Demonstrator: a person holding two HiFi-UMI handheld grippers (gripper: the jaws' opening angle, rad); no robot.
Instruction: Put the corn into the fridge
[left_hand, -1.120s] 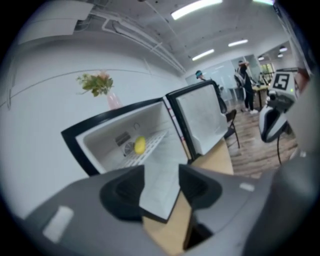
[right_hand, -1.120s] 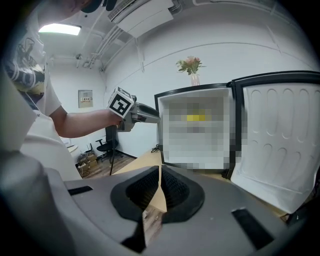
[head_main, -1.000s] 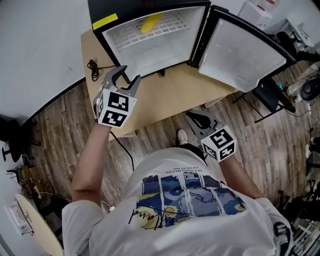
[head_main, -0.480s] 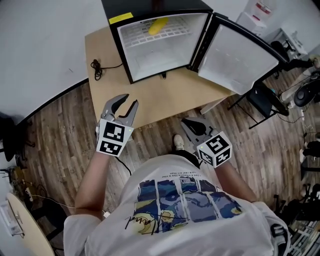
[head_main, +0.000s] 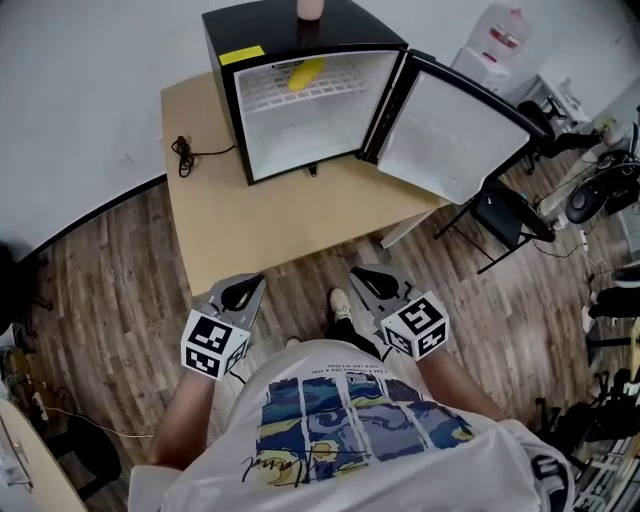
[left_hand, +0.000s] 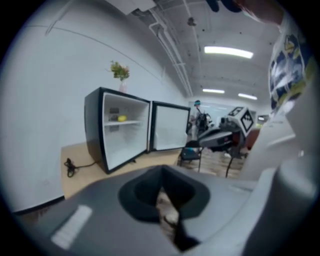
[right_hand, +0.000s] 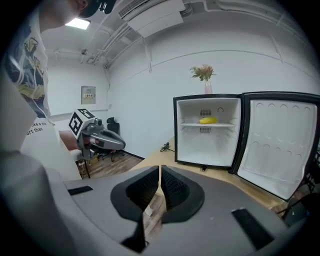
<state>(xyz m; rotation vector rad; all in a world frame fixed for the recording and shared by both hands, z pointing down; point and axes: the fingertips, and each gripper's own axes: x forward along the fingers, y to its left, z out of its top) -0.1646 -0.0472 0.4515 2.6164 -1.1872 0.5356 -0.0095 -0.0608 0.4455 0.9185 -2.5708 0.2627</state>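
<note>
Both pairs of jaws are pressed together with nothing between them. The left gripper and the right gripper hang empty just off the table's near edge, over the wooden floor. Corn lies on the upper shelf inside the fridge, which stands at the table's far edge with its door swung wide to the right.

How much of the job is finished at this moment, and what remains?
Done: the corn lies inside the fridge. In hand: nothing; the left gripper and right gripper are shut and empty. Left: perhaps closing the open door.
</note>
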